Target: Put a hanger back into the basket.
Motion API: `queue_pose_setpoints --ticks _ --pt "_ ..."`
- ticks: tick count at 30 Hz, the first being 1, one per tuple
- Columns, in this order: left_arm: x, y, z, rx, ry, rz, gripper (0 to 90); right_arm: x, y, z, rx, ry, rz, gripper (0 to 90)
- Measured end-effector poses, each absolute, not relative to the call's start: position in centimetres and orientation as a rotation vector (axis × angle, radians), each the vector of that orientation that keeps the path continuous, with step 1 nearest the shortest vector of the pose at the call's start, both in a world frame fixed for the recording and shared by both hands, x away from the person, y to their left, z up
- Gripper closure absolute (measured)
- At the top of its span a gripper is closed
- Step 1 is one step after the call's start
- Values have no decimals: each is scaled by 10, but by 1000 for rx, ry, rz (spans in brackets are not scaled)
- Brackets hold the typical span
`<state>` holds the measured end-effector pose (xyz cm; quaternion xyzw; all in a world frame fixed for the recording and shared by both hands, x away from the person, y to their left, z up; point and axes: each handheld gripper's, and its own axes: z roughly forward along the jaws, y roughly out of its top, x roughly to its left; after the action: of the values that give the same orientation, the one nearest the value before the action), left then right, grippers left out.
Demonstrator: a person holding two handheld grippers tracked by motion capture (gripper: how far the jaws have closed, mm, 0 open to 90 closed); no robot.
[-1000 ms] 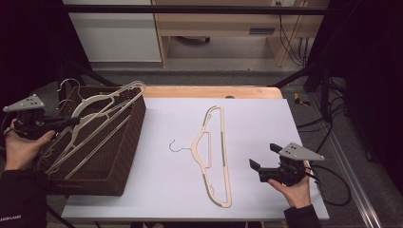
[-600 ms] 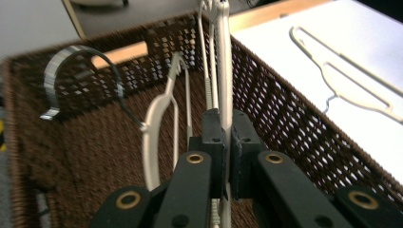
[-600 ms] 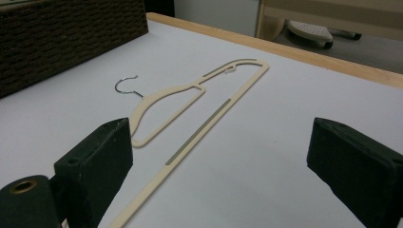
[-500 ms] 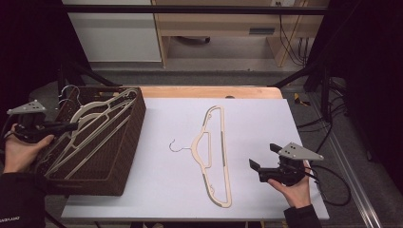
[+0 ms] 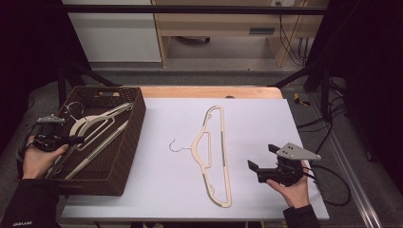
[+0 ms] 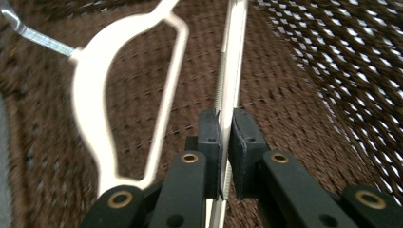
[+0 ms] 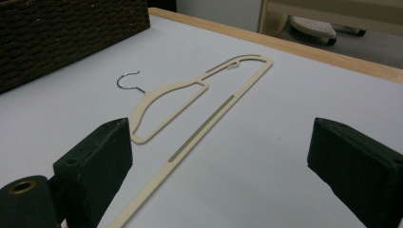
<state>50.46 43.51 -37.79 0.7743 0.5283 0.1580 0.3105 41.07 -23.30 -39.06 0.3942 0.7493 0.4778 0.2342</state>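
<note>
The left hand-held gripper pinches the straight bar of a cream hanger inside the brown wicker basket at the tabletop's left edge. A second hanger lies flat mid-tabletop — the right hand-held gripper, jaws spread wide, hovers just beside its bar. Judging by the basket, the held hanger is being settled; lower it flat before letting go — its hook could snag the weave.

Left gripper over wicker basket among hangers; right gripper beside hanger on table.
</note>
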Motion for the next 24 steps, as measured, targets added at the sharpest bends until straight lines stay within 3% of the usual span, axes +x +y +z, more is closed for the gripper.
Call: queue_pose_setpoints --ticks 7,9,15,24 --pt "496 443 -371 1985 1511 543 690 411 -233 -390 1082 2057 1315 79" --pt "491 444 -366 1961 1499 590 607 411 -233 -390 1078 2053 1320 79" --pt "470 428 -346 1849 1374 656 503 411 -233 -388 1077 2045 1336 81" --pt "449 374 -331 1761 1121 636 316 412 -226 -381 1054 2032 1360 84"
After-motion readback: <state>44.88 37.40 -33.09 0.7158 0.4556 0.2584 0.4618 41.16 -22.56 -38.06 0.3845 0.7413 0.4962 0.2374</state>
